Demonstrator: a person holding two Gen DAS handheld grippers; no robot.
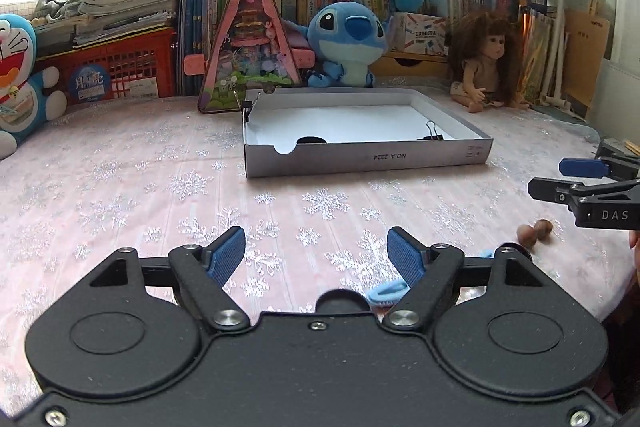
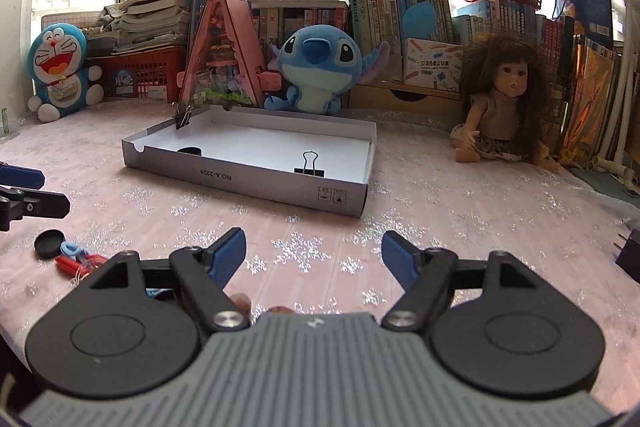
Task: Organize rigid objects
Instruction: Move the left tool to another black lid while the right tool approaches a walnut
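Note:
A shallow grey cardboard box (image 1: pixel 368 157) (image 2: pixel 240 181) lies open on the pink tablecloth. One black binder clip (image 1: pixel 431 134) (image 2: pixel 309 165) lies inside it and another (image 1: pixel 249 103) (image 2: pixel 183 119) is clipped to its far corner. My left gripper (image 1: pixel 316 251) is open and empty, low over the cloth in front of the box. My right gripper (image 2: pixel 314 253) is open and empty too; it also shows at the right edge of the left wrist view (image 1: pixel 560 179). Two brown nuts (image 1: pixel 536 231), a black cap (image 2: pixel 49 243), a blue hair tie (image 2: pixel 72 249) and red pieces (image 2: pixel 72 263) lie near the front.
Plush toys, a doll (image 2: pixel 504 103), a pink triangular toy house (image 1: pixel 250 43), red baskets and books line the back of the table. A black plug (image 2: pixel 630 255) sits at the right edge.

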